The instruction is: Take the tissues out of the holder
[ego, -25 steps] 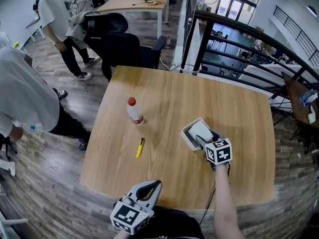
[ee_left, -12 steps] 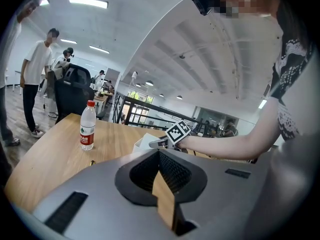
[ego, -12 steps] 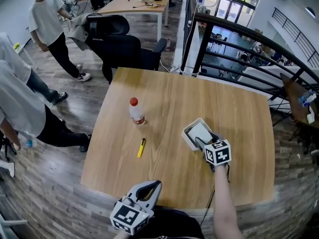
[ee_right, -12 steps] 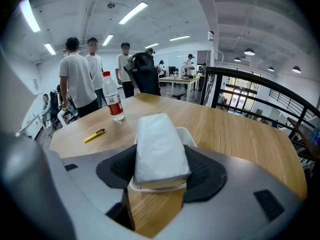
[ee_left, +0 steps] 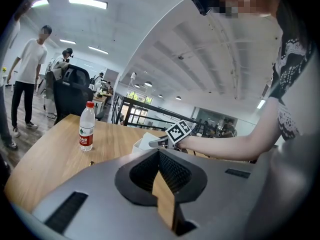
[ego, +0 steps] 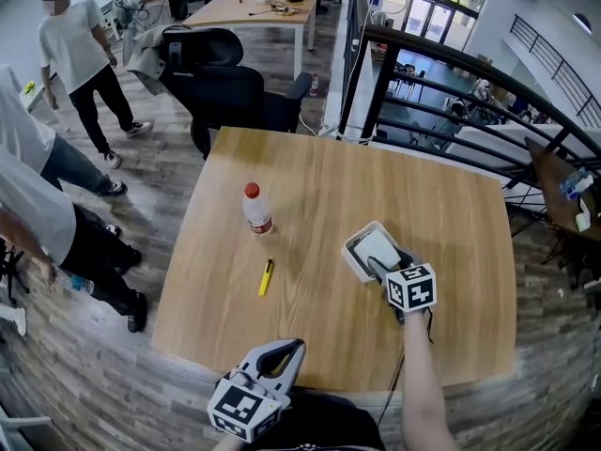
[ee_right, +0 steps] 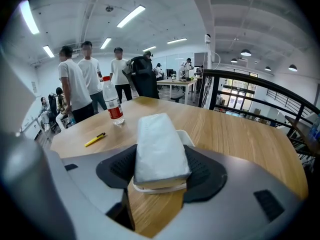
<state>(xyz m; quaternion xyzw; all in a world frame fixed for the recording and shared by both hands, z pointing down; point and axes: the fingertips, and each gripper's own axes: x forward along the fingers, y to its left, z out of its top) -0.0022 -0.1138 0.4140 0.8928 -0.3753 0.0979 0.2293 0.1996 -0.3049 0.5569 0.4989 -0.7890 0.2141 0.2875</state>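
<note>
- The right gripper (ego: 381, 264) stands over the tissue holder (ego: 350, 258) at the right of the table (ego: 423, 158). Its own view shows both pads pressed against the long sides of the tissue pack (ee_right: 157, 144), so it is closed on the pack.
- The pack sits in the holder, whose white rim (ee_right: 159, 188) shows beneath it. Extraction judged not yet begun.
- The pack's long axis runs straight away from the right gripper, in line with its reach, and the grip lies across the short width. A lift upward should clear the rim.
- The left gripper (ego: 282, 349) hangs at the table's near edge, well apart from the holder, with its jaws together on nothing.
- Risk: the unsecured holder may rise with the pack.
</note>
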